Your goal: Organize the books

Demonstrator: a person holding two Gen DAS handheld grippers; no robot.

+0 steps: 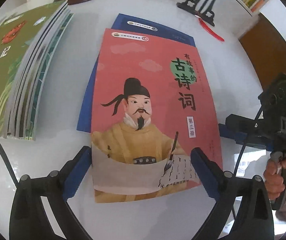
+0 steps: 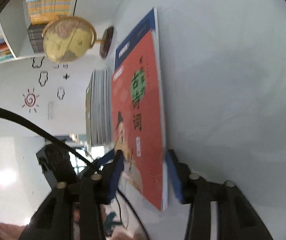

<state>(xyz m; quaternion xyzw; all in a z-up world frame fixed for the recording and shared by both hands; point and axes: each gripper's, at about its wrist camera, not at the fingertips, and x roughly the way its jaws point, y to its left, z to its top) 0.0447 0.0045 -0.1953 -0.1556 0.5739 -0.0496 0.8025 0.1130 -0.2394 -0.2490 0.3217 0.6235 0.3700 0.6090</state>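
Observation:
A red book point(image 1: 152, 100) with a painted scholar on its cover lies on top of a blue book point(image 1: 86, 104) on the white table point(image 1: 49, 154). My left gripper point(image 1: 141, 170) hovers open over the red book's near end, one finger on each side. In the right wrist view my right gripper point(image 2: 144, 156) is rolled onto its side at the red book point(image 2: 141, 140) and is shut on its long edge. One pad lies on the cover and the other sits against the page edge by the table. The blue book point(image 2: 135, 32) shows beyond it.
A stack of green-covered books point(image 1: 7, 70) sits left of the pair, also seen as page edges point(image 2: 101, 104). A globe point(image 2: 69, 40) and a black ornament stand point(image 1: 202, 6) are at the table's back. Shelves of books point(image 2: 49, 2) are behind. A hand point(image 1: 274, 176) holds the right tool.

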